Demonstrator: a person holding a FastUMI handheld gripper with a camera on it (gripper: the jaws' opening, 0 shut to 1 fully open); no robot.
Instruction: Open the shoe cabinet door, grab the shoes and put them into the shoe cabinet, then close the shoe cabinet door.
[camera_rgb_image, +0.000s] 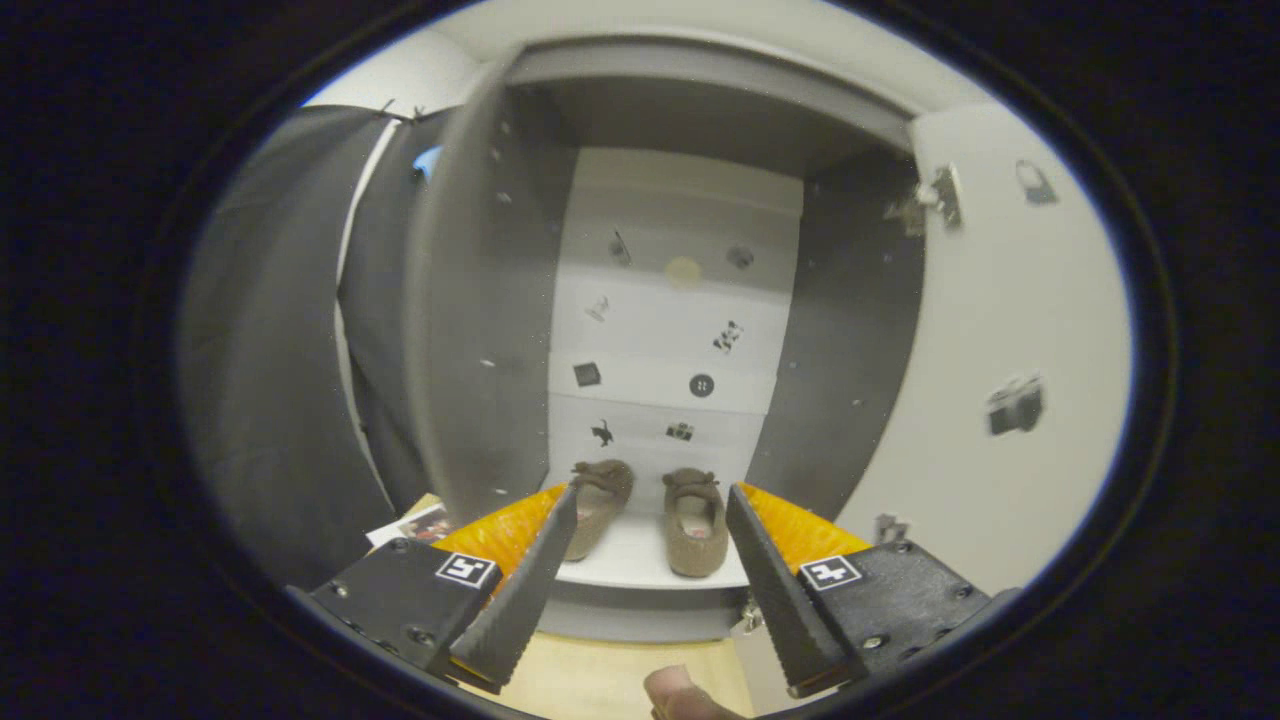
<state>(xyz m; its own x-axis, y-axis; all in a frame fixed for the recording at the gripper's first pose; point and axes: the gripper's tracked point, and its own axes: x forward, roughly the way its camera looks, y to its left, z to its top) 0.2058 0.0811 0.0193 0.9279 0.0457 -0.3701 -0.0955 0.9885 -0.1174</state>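
Now hand-held gripper (650, 560) wide open, empty.

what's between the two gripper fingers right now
Gripper view: nothing held. The open gripper frames two brown shoes beyond the fingertips, standing on the cabinet floor.

Two brown shoes (660, 512) sit on the white shoe cabinet (640, 560) floor; its back panel (670, 330) is white (dotted with small black stickers), side walls grey.

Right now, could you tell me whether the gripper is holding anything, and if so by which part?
Nothing is held: the gripper is open, and both shoes sit beyond its fingers on the cabinet floor.
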